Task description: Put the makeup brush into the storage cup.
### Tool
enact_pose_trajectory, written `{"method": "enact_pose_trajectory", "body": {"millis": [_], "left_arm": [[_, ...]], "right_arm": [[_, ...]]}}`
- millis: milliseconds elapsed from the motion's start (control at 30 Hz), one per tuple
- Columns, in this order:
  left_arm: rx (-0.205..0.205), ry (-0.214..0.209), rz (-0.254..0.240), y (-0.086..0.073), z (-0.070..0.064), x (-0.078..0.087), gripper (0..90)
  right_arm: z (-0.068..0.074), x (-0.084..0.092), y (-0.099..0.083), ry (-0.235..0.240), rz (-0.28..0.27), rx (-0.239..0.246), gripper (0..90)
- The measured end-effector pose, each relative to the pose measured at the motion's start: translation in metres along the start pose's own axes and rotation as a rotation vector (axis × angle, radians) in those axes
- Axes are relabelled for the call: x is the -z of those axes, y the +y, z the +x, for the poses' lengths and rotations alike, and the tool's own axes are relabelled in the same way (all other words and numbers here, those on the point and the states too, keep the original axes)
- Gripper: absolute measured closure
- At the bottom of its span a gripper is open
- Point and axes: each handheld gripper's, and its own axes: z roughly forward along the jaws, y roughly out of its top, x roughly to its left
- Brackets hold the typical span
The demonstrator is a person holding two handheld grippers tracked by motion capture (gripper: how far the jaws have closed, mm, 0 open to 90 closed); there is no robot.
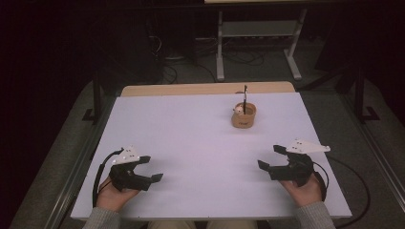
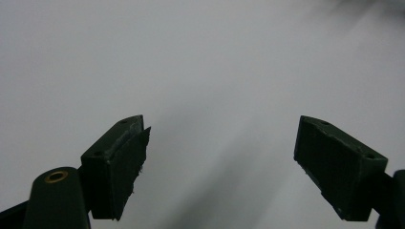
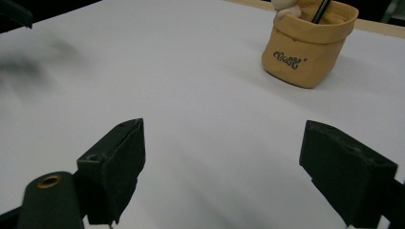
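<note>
A small tan bag-shaped holder [image 1: 244, 116] stands upright at the back of the white table [image 1: 191, 143], right of centre. A black pen [image 1: 245, 98] sticks up out of it, beside a small pale figure [image 1: 238, 110]. Near the front left, a hand holds my left gripper [image 1: 151, 168] open, jaws pointing right, nothing between them. At the front right my right gripper [image 1: 269, 157] is open too, jaws pointing left. In the right gripper view the holder [image 3: 305, 45] sits far ahead at upper right, with dark lettering on its side. My left gripper [image 2: 222, 167] faces bare table.
A wooden strip [image 1: 205, 89] runs along the table's far edge. Beyond it on the floor stand white desk legs [image 1: 220, 47] and loose cables [image 1: 243, 58]. Dark frame posts [image 1: 97, 95] flank the table. Cables [image 1: 356, 191] trail from both grippers.
</note>
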Motion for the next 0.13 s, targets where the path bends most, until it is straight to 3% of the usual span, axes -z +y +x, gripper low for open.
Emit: {"method": "enact_pose_trajectory", "body": {"millis": [133], "left_arm": [[-0.003,-0.001,-0.004,0.0004,0.0005,-0.0004,17.7]], "right_arm": [[-0.0002,-0.0003,0.0001,0.000,-0.001,0.001,14.8]]}}
